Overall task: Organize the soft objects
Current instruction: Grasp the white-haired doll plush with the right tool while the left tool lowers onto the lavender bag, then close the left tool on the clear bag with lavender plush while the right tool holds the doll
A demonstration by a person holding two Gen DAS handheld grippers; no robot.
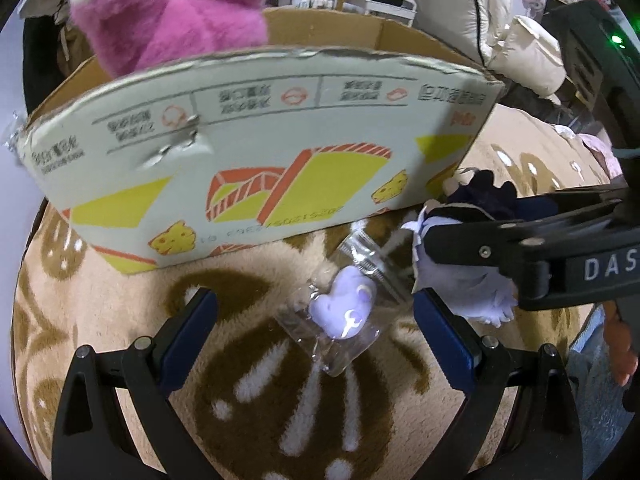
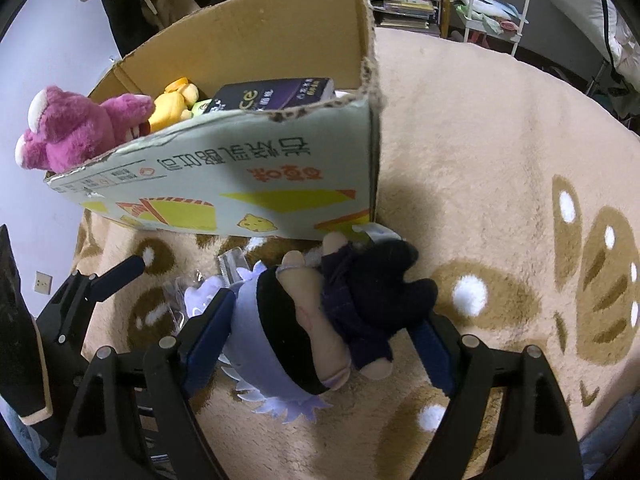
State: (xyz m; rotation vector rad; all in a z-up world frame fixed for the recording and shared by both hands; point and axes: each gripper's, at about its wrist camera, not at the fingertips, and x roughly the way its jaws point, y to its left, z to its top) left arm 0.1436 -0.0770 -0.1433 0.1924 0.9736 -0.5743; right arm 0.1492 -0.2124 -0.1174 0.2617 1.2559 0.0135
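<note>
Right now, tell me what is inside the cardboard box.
The cardboard box holds a pink plush bear poking over the rim, a yellow plush toy, something green beside it and a dark purple carton. The front wall hides whatever lies deeper.

Box (image 2: 224, 176): standing on the rug (image 2: 480, 168), behind both grippers.
In box: bear plush (image 2: 76, 128) at left end, rising over the rim; duck plush (image 2: 174, 106) just right of it; carton (image 2: 276, 94) further right.
Bagged plush (image 1: 346, 312): lying on rug before the box, between the left gripper (image 1: 316, 320) fingers.
Doll (image 2: 320, 320): on rug near the box's right corner, right of the bagged plush, between the right gripper (image 2: 316, 332) fingers.
Shelves (image 2: 404, 4): behind the box, beyond the rug.
</note>
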